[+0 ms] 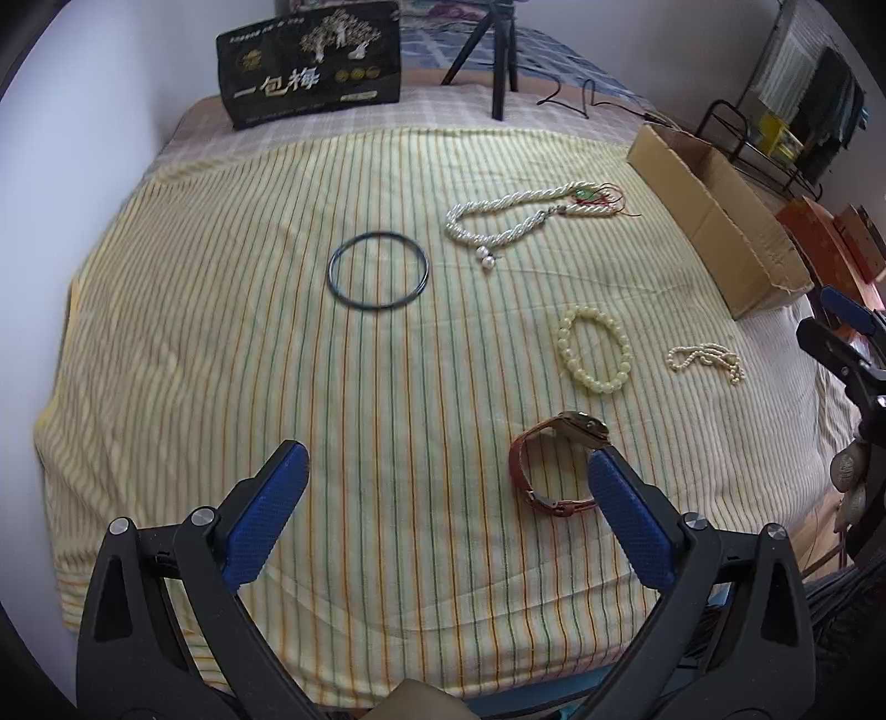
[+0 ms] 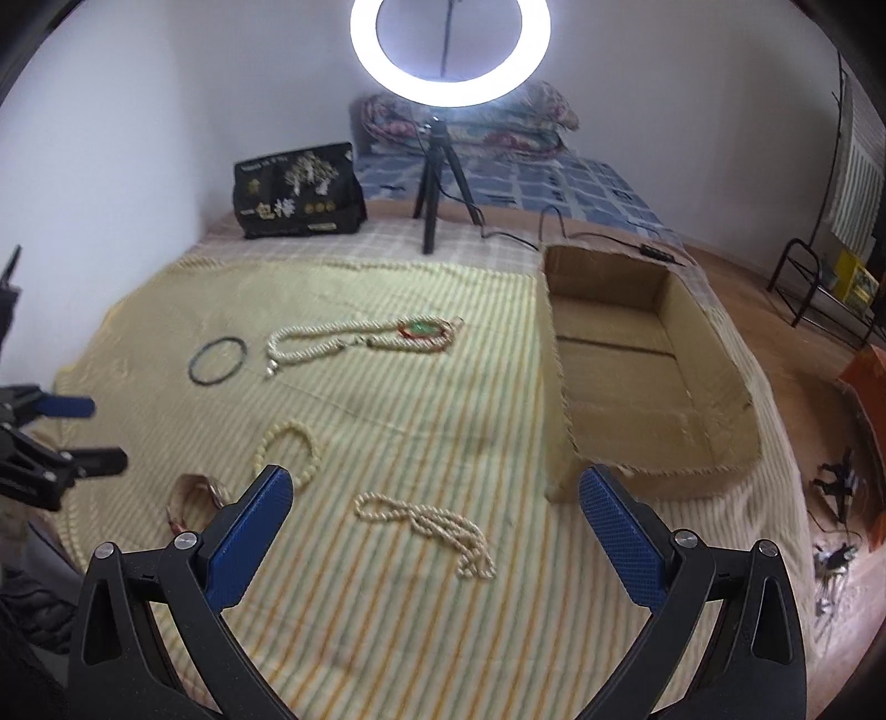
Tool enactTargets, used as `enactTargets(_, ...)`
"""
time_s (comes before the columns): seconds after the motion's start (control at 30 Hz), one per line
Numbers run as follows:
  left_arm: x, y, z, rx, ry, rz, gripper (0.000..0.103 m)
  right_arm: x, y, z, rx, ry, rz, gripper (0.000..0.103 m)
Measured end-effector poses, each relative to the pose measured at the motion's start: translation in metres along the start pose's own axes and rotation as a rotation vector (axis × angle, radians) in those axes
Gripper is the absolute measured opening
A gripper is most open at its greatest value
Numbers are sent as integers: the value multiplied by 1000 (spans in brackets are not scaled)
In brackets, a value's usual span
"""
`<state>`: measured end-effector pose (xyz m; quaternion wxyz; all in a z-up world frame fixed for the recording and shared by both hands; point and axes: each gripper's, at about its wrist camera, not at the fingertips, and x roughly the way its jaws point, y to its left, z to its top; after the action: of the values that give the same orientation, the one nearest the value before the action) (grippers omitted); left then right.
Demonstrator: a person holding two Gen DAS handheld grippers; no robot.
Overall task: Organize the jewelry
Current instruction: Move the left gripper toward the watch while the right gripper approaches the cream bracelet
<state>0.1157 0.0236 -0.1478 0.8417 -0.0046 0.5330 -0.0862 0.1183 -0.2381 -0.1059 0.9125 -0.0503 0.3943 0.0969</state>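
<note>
Jewelry lies on a striped yellow cloth (image 1: 221, 387). A dark bangle (image 1: 379, 270) lies at mid left, a twisted pearl necklace (image 1: 509, 219) with a green pendant (image 2: 423, 330) behind it. A pale bead bracelet (image 1: 595, 350), a thin pearl strand (image 2: 426, 523) and a brown-strap watch (image 1: 554, 465) lie nearer. My left gripper (image 1: 448, 471) is open above the cloth, its right finger beside the watch. My right gripper (image 2: 434, 493) is open above the thin pearl strand. An open cardboard box (image 2: 714, 382) stands at the right.
A black snack bag (image 1: 310, 63) stands at the back left. A tripod (image 2: 437, 183) with a ring light (image 2: 448, 50) and its cable stand behind the cloth. Folded quilts lie at the back. A metal rack (image 2: 825, 288) is at far right.
</note>
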Motion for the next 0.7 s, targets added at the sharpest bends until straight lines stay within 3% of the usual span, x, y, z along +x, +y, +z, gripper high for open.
enactTargets(0.1, 3, -2, -5, 5, -23, -18, 94, 11, 4, 6, -11, 9, 24, 103)
enactTargets(0.17, 5, -4, -6, 9, -26, -10, 77, 17, 7, 10, -31, 11, 18, 102)
enactTargets(0.33, 13, -4, -5, -20, 18, -46, 76, 27, 20, 17, -128, 24, -20, 102)
enactTargets(0.6, 3, -20, -3, 94, -50, 73, 76, 43, 20, 22, -118, 113, 15, 102)
enactTargets(0.7, 3, -22, -3, 105, -40, 84, 76, 48, 22, 23, -116, 141, 43, 97)
